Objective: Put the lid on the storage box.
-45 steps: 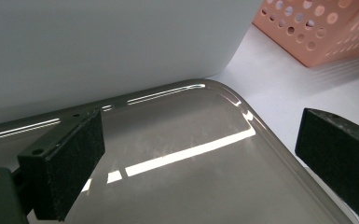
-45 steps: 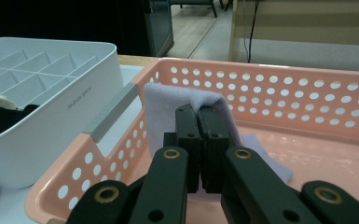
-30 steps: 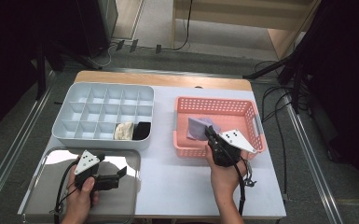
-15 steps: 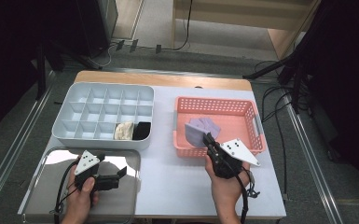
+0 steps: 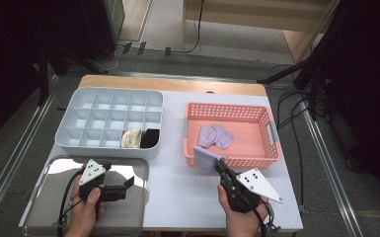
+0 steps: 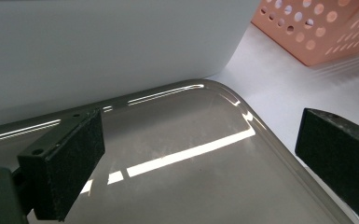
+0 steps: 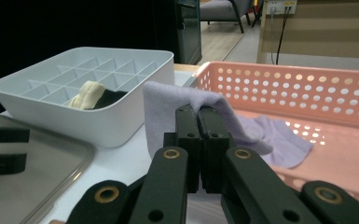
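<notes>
The right gripper (image 5: 219, 164) sits near the front edge of the white counter (image 5: 177, 187), held in a person's hand. Its black fingers (image 7: 187, 135) are squeezed tight on a soft light purple cloth (image 7: 168, 105). The cloth hangs over the near wall of the pink plastic basket with holes (image 5: 261, 114), half in and half out. A second light purple cloth (image 5: 215, 136) lies flat inside the basket.

The left gripper (image 5: 128, 183) is held low over a shiny metal tray (image 5: 54, 212) at the front left of the counter. Its fingers (image 6: 65, 172) are wide apart with nothing between them.

Farther back on the left stands a pale blue plastic box with many small square cells (image 5: 109, 111). In its near row, a cream rolled cloth (image 5: 131, 138) and a black rolled cloth (image 5: 150, 138) sit in two cells side by side
</notes>
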`<state>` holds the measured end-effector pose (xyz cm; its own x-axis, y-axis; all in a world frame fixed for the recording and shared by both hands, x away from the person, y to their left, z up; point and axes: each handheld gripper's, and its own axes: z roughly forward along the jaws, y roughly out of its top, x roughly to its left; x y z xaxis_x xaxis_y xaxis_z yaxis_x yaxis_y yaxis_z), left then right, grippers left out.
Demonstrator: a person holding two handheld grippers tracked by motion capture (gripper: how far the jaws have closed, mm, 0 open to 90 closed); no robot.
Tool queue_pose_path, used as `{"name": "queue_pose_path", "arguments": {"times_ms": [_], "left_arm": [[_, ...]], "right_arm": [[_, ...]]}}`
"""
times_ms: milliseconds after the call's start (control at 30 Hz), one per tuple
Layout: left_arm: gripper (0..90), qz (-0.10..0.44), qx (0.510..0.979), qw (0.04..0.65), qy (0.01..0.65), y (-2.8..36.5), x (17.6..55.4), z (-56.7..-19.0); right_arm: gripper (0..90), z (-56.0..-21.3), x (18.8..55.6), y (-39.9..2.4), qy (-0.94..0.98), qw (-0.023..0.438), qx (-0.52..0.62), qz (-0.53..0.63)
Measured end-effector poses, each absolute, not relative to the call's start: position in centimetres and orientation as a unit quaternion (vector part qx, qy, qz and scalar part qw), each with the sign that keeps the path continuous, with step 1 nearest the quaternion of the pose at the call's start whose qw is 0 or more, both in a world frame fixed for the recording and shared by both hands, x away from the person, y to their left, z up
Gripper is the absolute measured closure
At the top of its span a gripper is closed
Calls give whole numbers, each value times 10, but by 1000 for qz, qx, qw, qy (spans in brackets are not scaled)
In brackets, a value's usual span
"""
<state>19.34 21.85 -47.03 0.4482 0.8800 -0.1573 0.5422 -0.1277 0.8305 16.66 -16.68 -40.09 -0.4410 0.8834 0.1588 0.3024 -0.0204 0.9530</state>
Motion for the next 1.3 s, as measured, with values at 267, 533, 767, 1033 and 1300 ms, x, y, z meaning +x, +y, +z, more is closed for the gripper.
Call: {"name": "queue_pose_path", "arguments": {"times_ms": [267,533,767,1033,1300], "left_arm": [[19,191,725,444,491,218,193,-470],[19,189,726,445,489,219,193,-470],[19,189,726,445,489,219,194,-470],[19,188,725,446,490,219,194,-470],[19,188,726,445,490,219,194,-470]], "right_arm": [[892,-419,148,-158,664,247,452,541],[891,-446,138,-140,694,219,444,522],[890,-462,137,-131,707,198,444,513],[665,-473,141,-129,711,197,453,501],[431,-487,163,-142,715,196,488,462]]}}
